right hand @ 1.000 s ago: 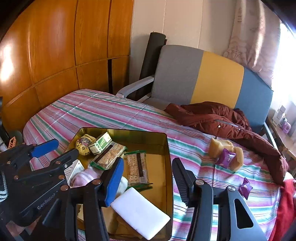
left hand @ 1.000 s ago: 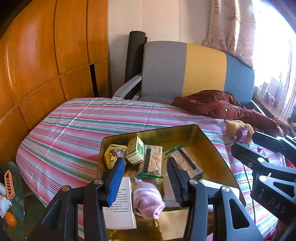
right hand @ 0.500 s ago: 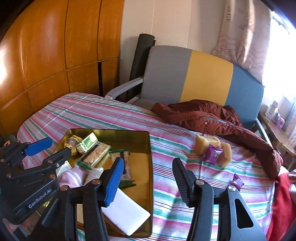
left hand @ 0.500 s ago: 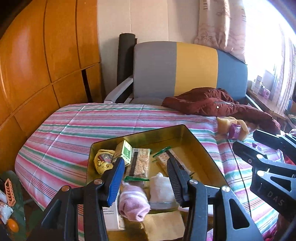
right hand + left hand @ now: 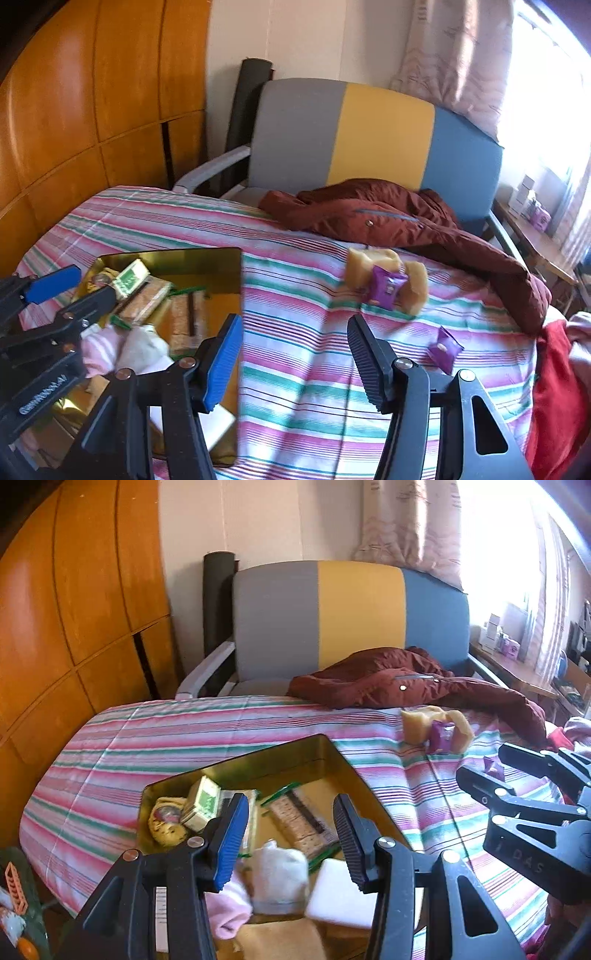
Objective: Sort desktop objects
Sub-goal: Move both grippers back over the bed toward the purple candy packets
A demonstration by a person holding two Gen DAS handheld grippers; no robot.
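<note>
A gold tray (image 5: 240, 760) lies on the striped bedspread. It holds a green box (image 5: 203, 805), cracker packs (image 5: 303, 819), a white sock (image 5: 280, 875), a pink sock (image 5: 229, 908) and a white block (image 5: 340, 893). My left gripper (image 5: 288, 812) hovers open above the tray's near part, with nothing held. My right gripper (image 5: 295, 328) is over bare bedspread to the right of the tray (image 5: 207, 266); its jaws are opening and nothing is between them. Beyond it lie yellow sponge pieces (image 5: 364, 269) with a purple packet (image 5: 388, 290). A second purple packet (image 5: 445, 347) lies just right of its right finger.
A maroon jacket (image 5: 388, 218) is draped over the bed's far side in front of a grey, yellow and blue chair (image 5: 369, 136). Red cloth (image 5: 554, 387) lies at the right edge. Wooden panels (image 5: 92, 110) stand at the left, and a side table (image 5: 517, 668) at the far right.
Both grippers have moved right across the bed, so the tray has slid left in both views. The sponges and purple packets are nearer to the right gripper, whose jaws stand wider.
</note>
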